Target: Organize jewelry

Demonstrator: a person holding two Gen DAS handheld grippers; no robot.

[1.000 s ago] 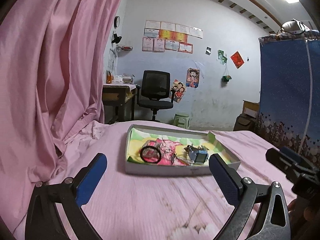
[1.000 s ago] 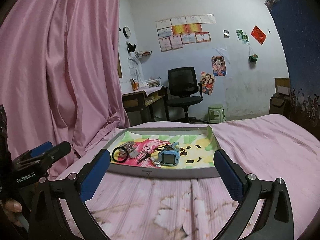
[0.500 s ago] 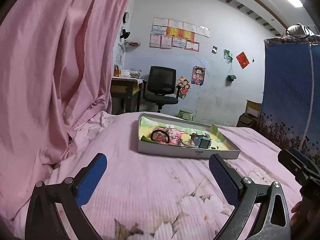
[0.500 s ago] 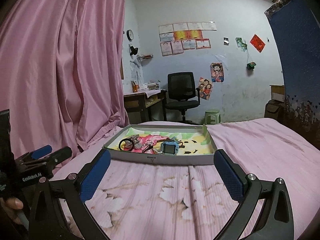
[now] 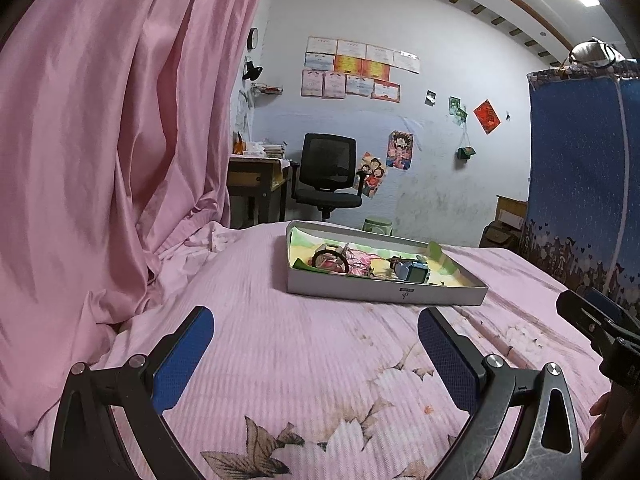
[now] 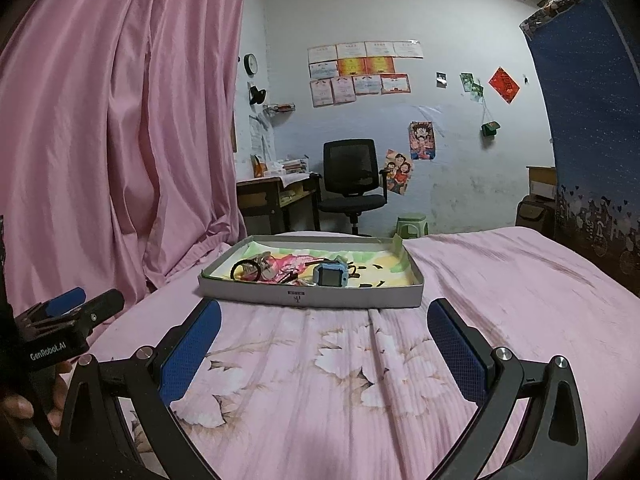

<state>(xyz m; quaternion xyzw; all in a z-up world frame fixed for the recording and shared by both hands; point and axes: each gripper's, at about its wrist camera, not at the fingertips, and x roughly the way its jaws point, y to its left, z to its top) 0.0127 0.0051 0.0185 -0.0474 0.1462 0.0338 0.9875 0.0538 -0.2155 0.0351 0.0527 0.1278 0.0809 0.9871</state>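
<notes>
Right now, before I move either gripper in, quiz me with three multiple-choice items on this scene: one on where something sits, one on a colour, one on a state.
1. Where is the black ring bracelet in the shallow box, seen from the right wrist?
A. at its left end
B. at its right end
C. outside it, on the bedsheet

2. What colour is the case of the small watch?
A. red
B. light blue
C. white

3. How do the two grippers stand?
A. both shut on jewelry
B. left shut, right open
C. both open and holding nothing

Answers:
1 A, the bracelet lies by the box's left wall.
2 B, its case around the dark screen is light blue.
3 C, the left gripper and right gripper both show wide-spread fingers over the pink bedsheet, short of the box.
</notes>
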